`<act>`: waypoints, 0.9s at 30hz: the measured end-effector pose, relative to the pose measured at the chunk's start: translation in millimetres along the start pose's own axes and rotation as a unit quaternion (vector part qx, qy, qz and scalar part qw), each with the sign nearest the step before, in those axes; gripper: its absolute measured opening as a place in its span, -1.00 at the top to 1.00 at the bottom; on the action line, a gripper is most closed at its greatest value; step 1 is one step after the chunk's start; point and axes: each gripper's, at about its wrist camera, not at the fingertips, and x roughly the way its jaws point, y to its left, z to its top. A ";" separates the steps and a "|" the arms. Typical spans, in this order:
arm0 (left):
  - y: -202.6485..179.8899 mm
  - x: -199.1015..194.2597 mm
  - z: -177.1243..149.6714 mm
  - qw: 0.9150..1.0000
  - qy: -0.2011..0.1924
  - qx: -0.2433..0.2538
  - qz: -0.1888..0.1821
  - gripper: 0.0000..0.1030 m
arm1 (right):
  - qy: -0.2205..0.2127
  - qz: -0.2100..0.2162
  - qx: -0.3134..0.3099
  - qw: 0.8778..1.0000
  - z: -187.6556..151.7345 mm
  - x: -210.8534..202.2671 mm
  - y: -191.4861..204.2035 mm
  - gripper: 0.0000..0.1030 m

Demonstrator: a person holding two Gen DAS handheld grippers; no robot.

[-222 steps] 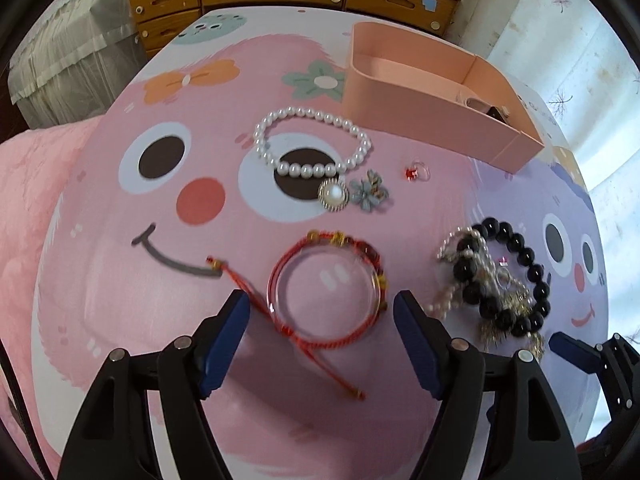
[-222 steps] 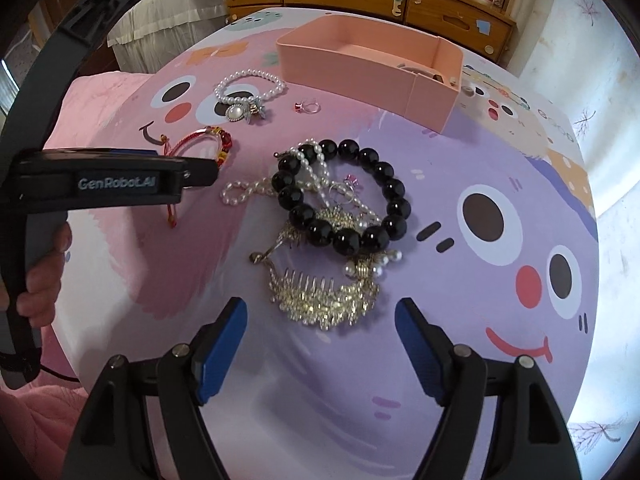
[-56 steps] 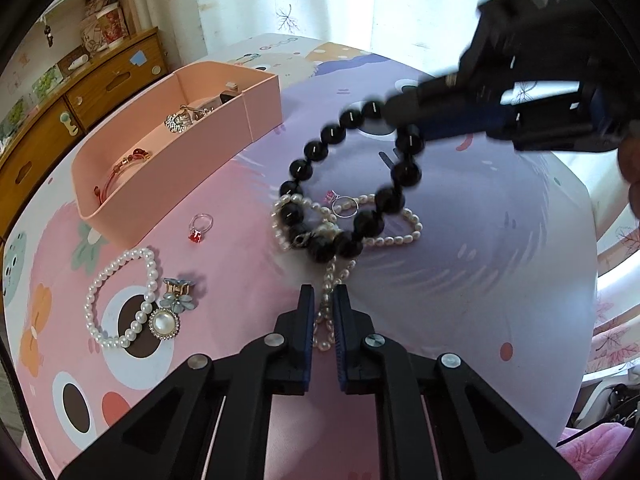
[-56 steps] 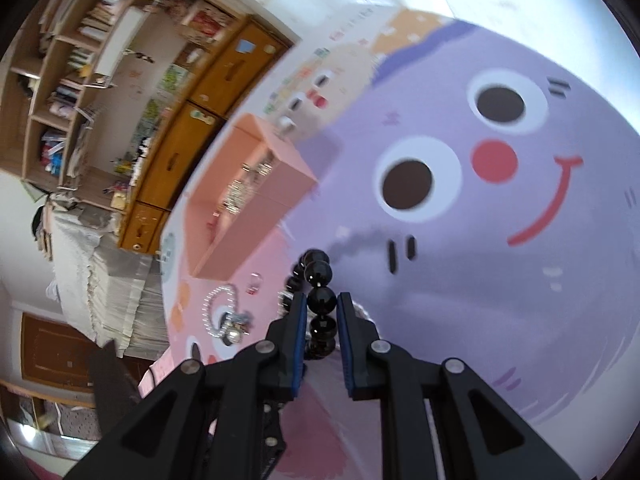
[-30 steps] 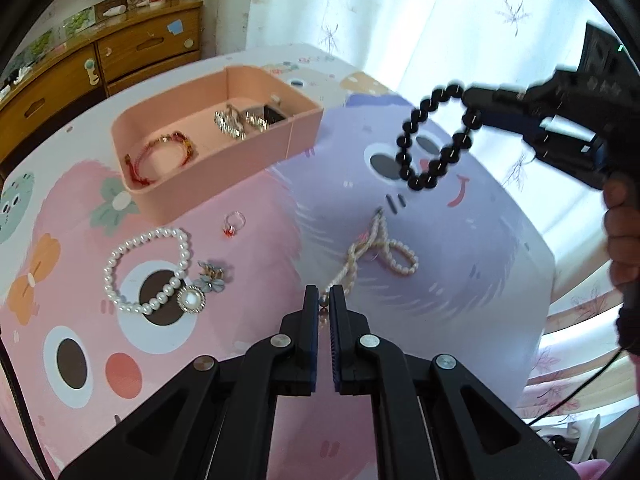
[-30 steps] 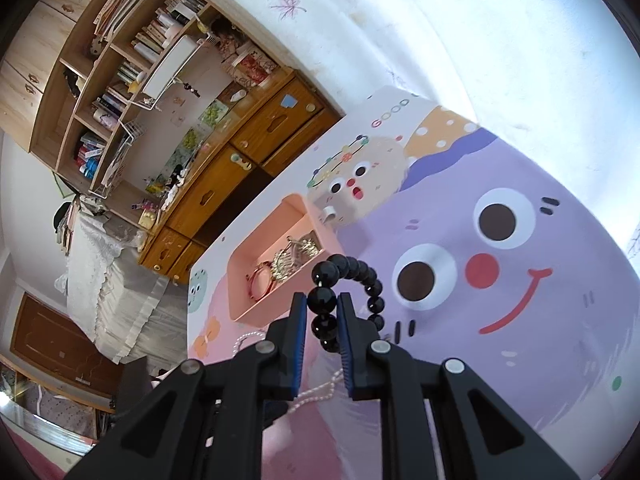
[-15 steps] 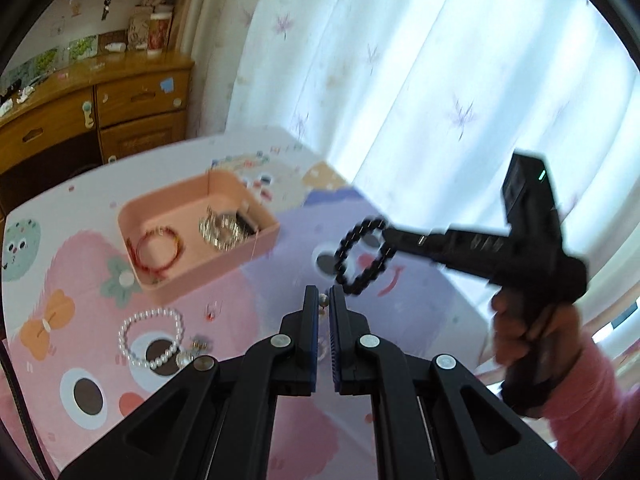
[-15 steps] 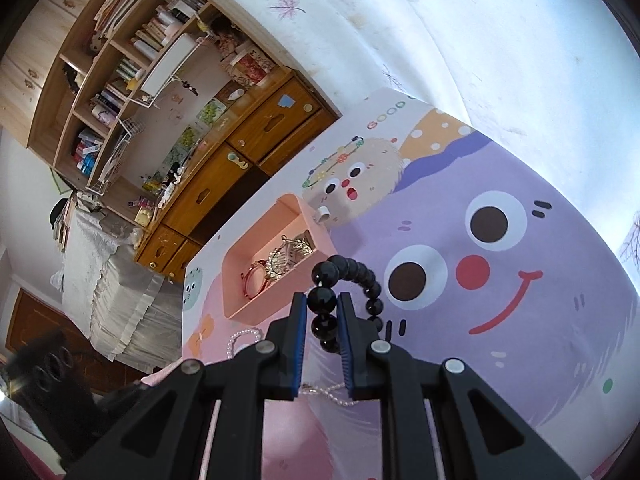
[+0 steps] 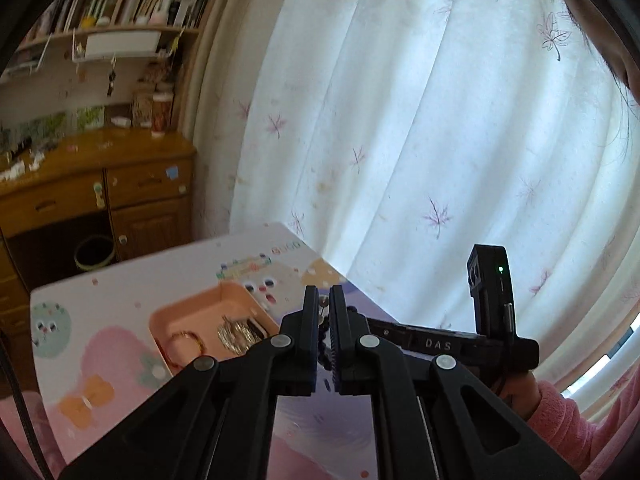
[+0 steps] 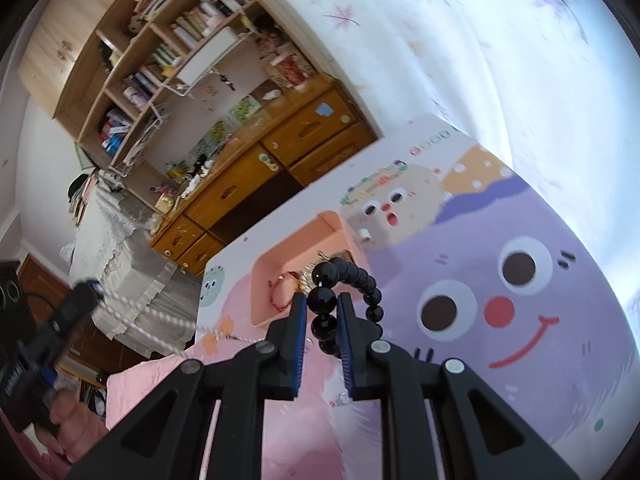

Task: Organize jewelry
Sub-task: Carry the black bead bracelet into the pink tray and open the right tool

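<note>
Both tongs clamped: right tongs (image 10: 322,312) on black bracelet (image 10: 352,280), left tongs (image 9: 324,312) apparently on pearl strand (image 10: 152,316) (blurred)

On the table (image 10: 500,216), the tray (image 10: 260,280) sits near the far edge; a bracelet (image 9: 185,342) lies inside it, left of a metal piece (image 9: 236,334).

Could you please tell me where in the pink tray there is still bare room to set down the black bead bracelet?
The pink tray is bare along its end toward the wooden dresser, beyond the red bracelet. The opposite end is crowded with silver pieces. The right hand-held gripper holds the black bead bracelet above the tray.
</note>
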 end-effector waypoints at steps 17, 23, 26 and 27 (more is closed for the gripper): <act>35.8 35.4 29.7 0.996 -0.064 0.014 0.066 0.94 | -0.016 0.065 -0.094 0.993 51.7 44.4 50.7 0.71; 70.4 57.7 19.0 0.994 -0.044 -0.014 0.102 0.94 | 0.010 0.077 -0.110 0.991 53.2 74.5 58.1 0.71; 85.4 68.1 11.4 0.993 -0.037 -0.032 0.106 0.94 | 0.026 0.082 -0.103 0.991 50.6 91.9 55.9 0.71; 89.9 72.0 9.3 0.993 -0.033 -0.036 0.110 0.94 | 0.033 0.084 -0.099 0.991 49.1 98.8 54.6 0.71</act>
